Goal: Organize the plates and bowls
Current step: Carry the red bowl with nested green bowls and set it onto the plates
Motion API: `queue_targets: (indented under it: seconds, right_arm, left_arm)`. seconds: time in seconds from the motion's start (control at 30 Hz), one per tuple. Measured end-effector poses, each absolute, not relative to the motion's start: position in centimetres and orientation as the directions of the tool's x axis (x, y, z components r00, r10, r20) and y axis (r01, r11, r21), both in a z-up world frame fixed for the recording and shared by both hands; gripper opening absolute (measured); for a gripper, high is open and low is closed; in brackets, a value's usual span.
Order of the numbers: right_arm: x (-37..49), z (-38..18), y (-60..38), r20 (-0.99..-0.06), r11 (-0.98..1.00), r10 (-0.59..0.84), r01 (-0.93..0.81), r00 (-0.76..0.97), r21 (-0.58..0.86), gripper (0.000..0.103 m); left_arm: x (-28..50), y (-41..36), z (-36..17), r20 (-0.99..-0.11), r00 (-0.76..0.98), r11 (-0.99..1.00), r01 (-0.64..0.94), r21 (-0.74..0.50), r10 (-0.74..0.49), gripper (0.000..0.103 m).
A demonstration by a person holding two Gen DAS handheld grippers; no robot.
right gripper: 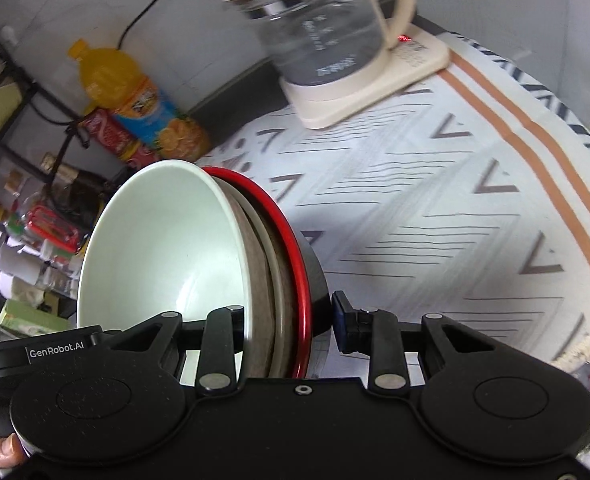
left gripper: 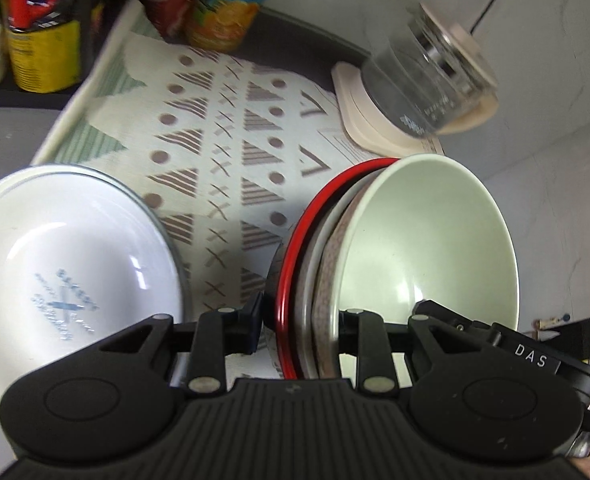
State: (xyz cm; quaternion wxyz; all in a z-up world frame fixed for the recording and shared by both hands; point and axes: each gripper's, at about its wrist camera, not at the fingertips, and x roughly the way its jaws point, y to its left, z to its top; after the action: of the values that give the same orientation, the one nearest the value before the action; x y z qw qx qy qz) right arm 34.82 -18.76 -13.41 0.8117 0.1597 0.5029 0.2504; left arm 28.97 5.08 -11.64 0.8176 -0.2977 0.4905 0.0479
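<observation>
A stack of nested bowls is held on edge above the patterned cloth: a pale green bowl (left gripper: 427, 240) innermost, a speckled brown bowl (left gripper: 329, 264) behind it, and a red-rimmed black bowl (left gripper: 291, 256) outermost. My left gripper (left gripper: 299, 328) is shut across the stack's rims. My right gripper (right gripper: 287, 324) is shut across the same stack, where the green bowl (right gripper: 163, 240) and red-rimmed bowl (right gripper: 299, 264) show from the other side. A white bowl with blue print (left gripper: 67, 272) lies on the cloth at the left.
A glass kettle (right gripper: 327, 28) on a cream base (right gripper: 375, 80) stands at the cloth's far edge by the wall. A juice bottle (right gripper: 143, 108) and a red can (right gripper: 111, 136) stand at the back. A shelf with cans (left gripper: 39, 52) is at the far left.
</observation>
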Motion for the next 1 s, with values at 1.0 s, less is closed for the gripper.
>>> queue_targets:
  seconds: [1.0]
  right_arm:
    - [33.9,-10.0,-6.2,-0.732,0.696,0.654,-0.529,0.189,0.485,0.030]
  left_arm:
    - [20.3,14.3,-9.8,-0.815,0.578,0.663,-0.600,-0.448,-0.027,0.027]
